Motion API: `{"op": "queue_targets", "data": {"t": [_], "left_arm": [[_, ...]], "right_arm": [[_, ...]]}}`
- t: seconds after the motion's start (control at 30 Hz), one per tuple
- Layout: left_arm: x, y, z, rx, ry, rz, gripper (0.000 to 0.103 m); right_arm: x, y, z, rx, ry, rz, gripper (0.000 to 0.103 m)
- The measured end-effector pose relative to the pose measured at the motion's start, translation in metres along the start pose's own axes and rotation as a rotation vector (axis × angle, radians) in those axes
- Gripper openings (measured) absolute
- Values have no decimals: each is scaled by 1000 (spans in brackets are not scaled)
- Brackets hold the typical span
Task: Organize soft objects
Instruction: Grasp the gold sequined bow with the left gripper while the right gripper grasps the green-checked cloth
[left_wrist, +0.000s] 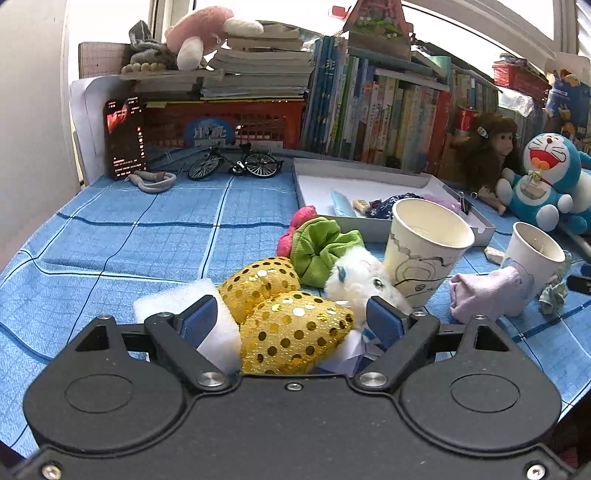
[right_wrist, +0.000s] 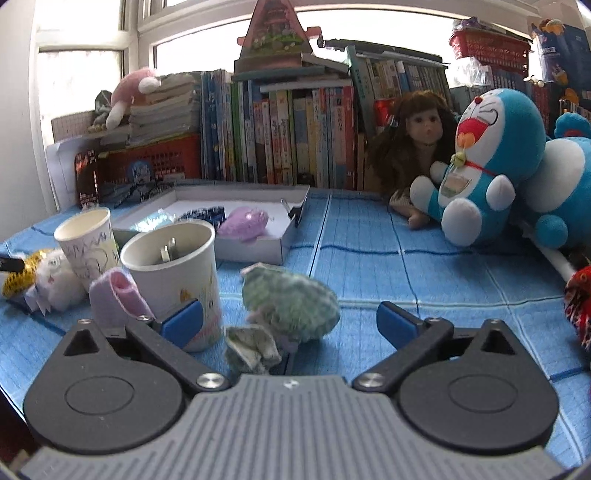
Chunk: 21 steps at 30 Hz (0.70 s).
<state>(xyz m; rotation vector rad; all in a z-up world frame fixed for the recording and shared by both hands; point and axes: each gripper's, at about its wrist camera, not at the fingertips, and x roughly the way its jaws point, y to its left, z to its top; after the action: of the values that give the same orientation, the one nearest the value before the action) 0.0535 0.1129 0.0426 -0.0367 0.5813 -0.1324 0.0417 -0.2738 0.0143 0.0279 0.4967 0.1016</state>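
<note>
A gold sequin bow (left_wrist: 291, 328) lies on the blue cloth between the fingers of my left gripper (left_wrist: 290, 319), which stands open, its pads clear of the bow. A white foam piece (left_wrist: 177, 299) sits by its left finger, and a white fluffy toy (left_wrist: 362, 280) and a green scrunchie (left_wrist: 321, 247) lie just beyond. My right gripper (right_wrist: 290, 321) is open around a crumpled green checked scrunchie (right_wrist: 291, 299) without touching it. A lilac sock (right_wrist: 114, 295) leans on a paper cup (right_wrist: 173, 266) by its left finger. The white box (right_wrist: 258, 240) behind holds a purple soft item (right_wrist: 245, 221).
A second paper cup (right_wrist: 88, 240) stands left of the first. A Doraemon plush (right_wrist: 484, 162) and a doll (right_wrist: 417, 140) sit at the back right before a row of books. A phone (left_wrist: 123, 136) and a model bicycle (left_wrist: 234, 164) stand at the back left.
</note>
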Motion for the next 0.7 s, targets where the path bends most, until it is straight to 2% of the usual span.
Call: {"op": "queue_targets", "data": {"t": [0.13,0.23,0.3,0.47,0.7], "left_arm": [[-5,-7,-3,18,16,-17,86],[-7,-11,-5,17,41,-45,80],[-6,-10,-6,-1,51,-57,76],[3,-3,-9,-52,70,-36,72],[14,9,-10,-143,82,-37,72]], "right_arm": [[7,7,-8,-31,24,-12,103],[12,12,-12,-48,35,-21,103],[15,15,-14,-54,41,-29,103],[20,21,-17,-67,52,-34,103],[26,22,-18,-57,49,-45,103]]}}
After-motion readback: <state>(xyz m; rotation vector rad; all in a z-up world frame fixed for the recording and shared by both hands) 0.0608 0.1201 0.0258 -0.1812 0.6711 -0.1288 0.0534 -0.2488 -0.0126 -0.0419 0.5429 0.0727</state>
